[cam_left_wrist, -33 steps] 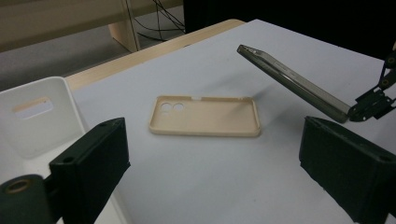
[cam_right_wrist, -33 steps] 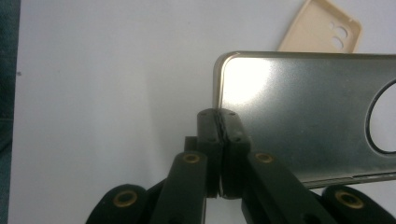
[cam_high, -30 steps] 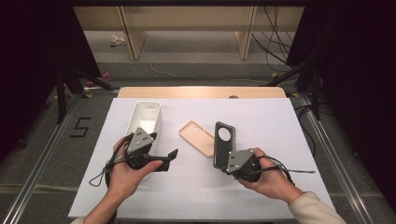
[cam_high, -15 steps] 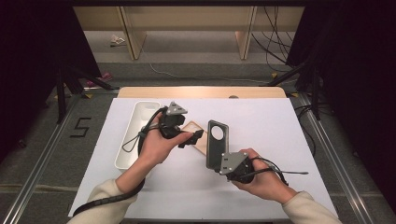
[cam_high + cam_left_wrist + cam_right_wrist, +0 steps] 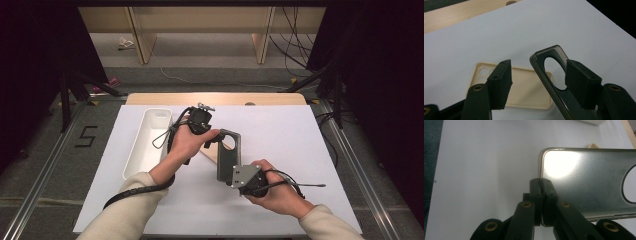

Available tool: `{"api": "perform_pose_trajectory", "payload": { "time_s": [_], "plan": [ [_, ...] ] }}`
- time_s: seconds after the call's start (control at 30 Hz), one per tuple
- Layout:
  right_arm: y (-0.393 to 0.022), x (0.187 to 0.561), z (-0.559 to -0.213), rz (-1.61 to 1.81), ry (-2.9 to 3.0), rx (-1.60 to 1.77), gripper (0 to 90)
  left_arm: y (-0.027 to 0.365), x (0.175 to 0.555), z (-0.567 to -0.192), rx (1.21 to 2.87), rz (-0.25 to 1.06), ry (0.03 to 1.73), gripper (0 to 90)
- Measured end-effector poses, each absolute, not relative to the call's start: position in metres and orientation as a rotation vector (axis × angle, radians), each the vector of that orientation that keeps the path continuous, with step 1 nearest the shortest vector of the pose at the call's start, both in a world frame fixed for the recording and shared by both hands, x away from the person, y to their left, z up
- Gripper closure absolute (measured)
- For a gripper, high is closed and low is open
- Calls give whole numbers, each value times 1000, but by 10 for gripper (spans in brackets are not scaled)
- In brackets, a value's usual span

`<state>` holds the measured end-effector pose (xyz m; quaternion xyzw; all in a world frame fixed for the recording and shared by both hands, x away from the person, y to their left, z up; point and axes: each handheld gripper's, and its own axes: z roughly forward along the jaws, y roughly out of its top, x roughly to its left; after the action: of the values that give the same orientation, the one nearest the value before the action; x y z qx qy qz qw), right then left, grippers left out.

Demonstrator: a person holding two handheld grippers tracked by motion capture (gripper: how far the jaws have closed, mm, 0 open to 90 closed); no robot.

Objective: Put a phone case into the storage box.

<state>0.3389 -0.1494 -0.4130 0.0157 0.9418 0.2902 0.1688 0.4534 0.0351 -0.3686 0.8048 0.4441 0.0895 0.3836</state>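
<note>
1. Near mid-desk, high view: right tongs point(image 5: 231, 172) pinch the dark phone case point(image 5: 229, 155) at its near edge and hold it up, tilted, off the white desk point(image 5: 280, 135).
2. Right gripper view: right tongs point(image 5: 541, 186) are pressed together on the thin wall of the dark phone case point(image 5: 589, 182), close to one corner. The case's grey inside face is toward the camera, with glare on it, and part of the round camera cutout sits at the right edge.
3. Left tongs point(image 5: 212, 140) sit at the far end of the dark case, by the cutout. Left gripper view: left tongs point(image 5: 539, 82) are half spread and have just been closing. The cutout end of the dark phone case point(image 5: 549, 75) is between the jaws.
4. Right-hand pad point(image 5: 580, 85) looks to be against the case face. Left-hand pad point(image 5: 500, 83) is clearly apart from its rim. No pinch yet.
5. Beige phone case point(image 5: 526, 87) lies flat on the desk, open side up, under and behind the dark one. High view: beige phone case point(image 5: 211, 153) is mostly covered by the left hand point(image 5: 187, 142) and the dark case.
6. White tray point(image 5: 150, 142) lies left of both cases, long axis running away from the person.
</note>
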Motion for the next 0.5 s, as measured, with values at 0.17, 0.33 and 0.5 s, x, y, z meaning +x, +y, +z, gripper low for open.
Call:
{"api": "perform_pose_trajectory", "payload": {
  "time_s": [0.17, 0.33, 0.5],
  "plan": [
    [-149, 339, -413, 819, 2680, 44, 893, 32, 458, -374, 2059, 169, 1156, 467],
    [-147, 338, -413, 817, 2674, 38, 893, 30, 462, -379, 2059, 127, 1184, 526],
    [-146, 338, -413, 810, 2674, 19, 893, 30, 465, -384, 2060, 107, 1216, 578]
  ]
}}
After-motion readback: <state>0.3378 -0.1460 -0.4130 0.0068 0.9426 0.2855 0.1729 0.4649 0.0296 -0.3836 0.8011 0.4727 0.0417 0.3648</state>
